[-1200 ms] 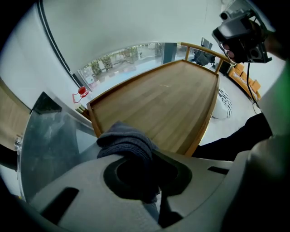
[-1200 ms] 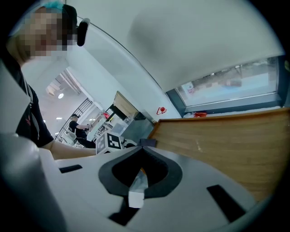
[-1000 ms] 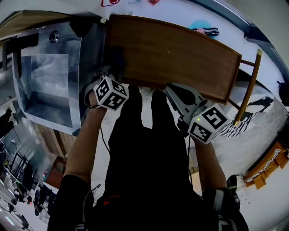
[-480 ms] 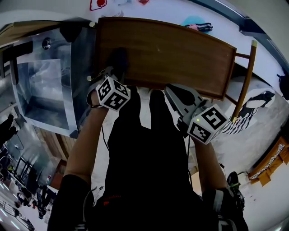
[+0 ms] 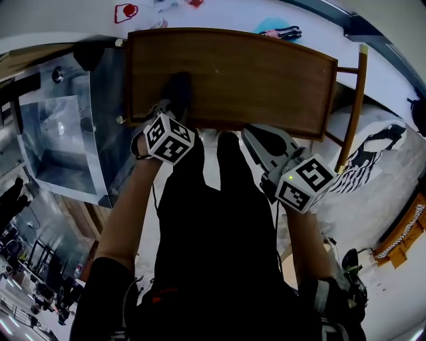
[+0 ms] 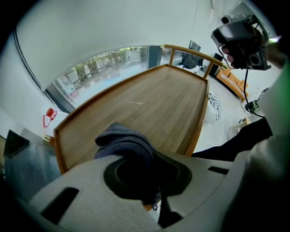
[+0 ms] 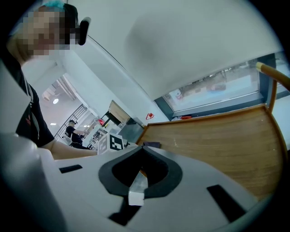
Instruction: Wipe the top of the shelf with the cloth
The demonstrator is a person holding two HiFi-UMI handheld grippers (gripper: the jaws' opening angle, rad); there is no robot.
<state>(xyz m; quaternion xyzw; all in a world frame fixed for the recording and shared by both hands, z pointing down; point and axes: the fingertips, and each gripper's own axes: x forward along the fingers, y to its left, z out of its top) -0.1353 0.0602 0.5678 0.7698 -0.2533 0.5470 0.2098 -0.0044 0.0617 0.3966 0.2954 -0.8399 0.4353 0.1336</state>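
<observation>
The brown wooden shelf top (image 5: 253, 73) spreads in front of me in the head view. A dark blue-grey cloth (image 5: 177, 88) rests on its near left part, and my left gripper (image 5: 174, 105) is shut on it. In the left gripper view the bunched cloth (image 6: 123, 141) sticks out of the jaws over the shelf top (image 6: 158, 99). My right gripper (image 5: 256, 138) hangs just off the shelf's near edge, shut, with nothing in it. The right gripper view looks across the shelf top (image 7: 222, 136) from its near right side.
A steel sink unit (image 5: 60, 133) adjoins the shelf on the left. A wooden rail post (image 5: 351, 100) stands at the shelf's right end, above a striped fabric (image 5: 363, 163) on the floor. Beyond the far edge lie a red item (image 5: 125, 11) and a teal item (image 5: 274, 30).
The left gripper has slid the cloth rightwards along the shelf, away from its left edge. The right gripper has hardly moved.
</observation>
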